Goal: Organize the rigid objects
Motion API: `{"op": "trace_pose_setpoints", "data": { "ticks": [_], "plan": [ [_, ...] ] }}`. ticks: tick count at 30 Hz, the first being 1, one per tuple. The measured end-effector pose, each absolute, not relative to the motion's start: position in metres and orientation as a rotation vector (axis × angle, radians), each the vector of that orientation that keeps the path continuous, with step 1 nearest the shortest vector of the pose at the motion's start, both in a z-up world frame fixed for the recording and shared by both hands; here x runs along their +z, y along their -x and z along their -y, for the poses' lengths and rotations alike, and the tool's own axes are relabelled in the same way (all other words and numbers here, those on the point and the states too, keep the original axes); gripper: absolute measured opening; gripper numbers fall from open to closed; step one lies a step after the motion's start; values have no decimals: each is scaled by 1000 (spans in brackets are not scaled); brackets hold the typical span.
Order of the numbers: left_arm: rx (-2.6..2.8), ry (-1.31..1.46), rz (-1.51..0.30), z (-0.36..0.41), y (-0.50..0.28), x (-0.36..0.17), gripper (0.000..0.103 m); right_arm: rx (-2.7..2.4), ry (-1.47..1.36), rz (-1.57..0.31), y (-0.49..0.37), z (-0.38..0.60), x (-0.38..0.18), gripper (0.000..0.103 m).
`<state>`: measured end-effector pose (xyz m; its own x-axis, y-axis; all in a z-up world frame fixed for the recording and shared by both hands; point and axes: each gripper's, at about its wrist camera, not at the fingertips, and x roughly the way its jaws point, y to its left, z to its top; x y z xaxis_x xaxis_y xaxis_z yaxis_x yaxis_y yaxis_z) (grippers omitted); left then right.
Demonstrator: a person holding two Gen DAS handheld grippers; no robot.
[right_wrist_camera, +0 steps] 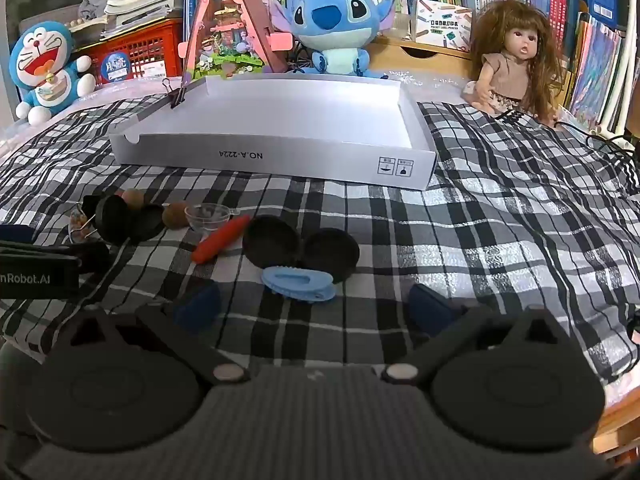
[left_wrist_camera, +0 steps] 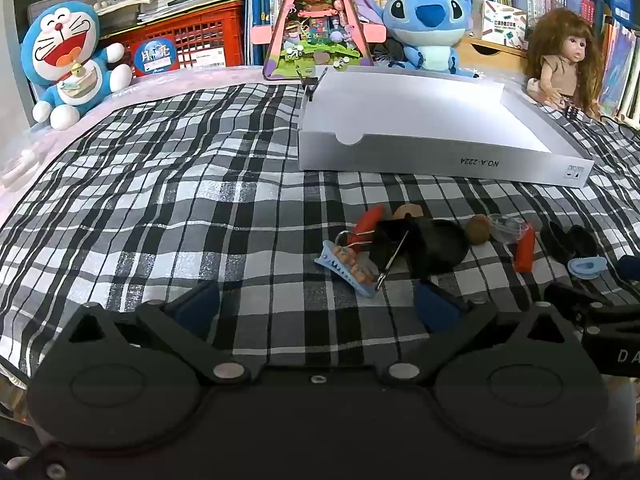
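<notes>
1. The blue clip (right_wrist_camera: 298, 282) lies flat on the checked cloth (right_wrist_camera: 480, 240), just ahead of the right gripper (right_wrist_camera: 316, 306), its long axis across the gap between the jaws.
2. Both pairs of jaws stand wide and empty.
3. The left gripper (left_wrist_camera: 316, 306) faces the toothed clip (left_wrist_camera: 346, 266), which lies diagonally.
4. The empty tray (right_wrist_camera: 280, 156) sits toward the desk's far edge.

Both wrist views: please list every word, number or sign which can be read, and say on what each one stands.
"NO.A-2224", upside down: front wall of the white box.
Two small pictogram squares: same wall, at its right end; too small to read.
"nRobot.AI", cut off at the frame edge: the left gripper body, seen in the right wrist view.
"POCKET LABEL PRINTER": small carton on the wooden drawer.
Blue round sticker on the red crate: blurred.
Book spines: too small.
</notes>
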<state>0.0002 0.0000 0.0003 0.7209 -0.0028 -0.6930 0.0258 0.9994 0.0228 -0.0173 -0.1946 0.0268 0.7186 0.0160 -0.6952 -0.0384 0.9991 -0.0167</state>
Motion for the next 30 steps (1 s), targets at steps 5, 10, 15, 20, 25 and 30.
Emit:
{"op": "trace_pose_setpoints", "data": {
  "ticks": [5,10,15,20,25,30],
  "plan": [
    [-27,-14,-767,-6,2,2,103,29,37,-772,16,192,33,103],
    [-10,-10,-790,-5,-1,6,103,31,34,-781,14,194,29,103],
    [-7,-27,-797,-1,0,1,103,27,31,-798,11,195,30,103],
    [-8,-27,-797,0,-1,0,103,22,32,-795,14,193,29,103],
    [-11,-28,-794,0,0,-1,103,21,31,-797,14,192,29,103],
    [-13,-29,-795,1,1,-2,103,20,31,-798,15,192,29,103]
  ]
}}
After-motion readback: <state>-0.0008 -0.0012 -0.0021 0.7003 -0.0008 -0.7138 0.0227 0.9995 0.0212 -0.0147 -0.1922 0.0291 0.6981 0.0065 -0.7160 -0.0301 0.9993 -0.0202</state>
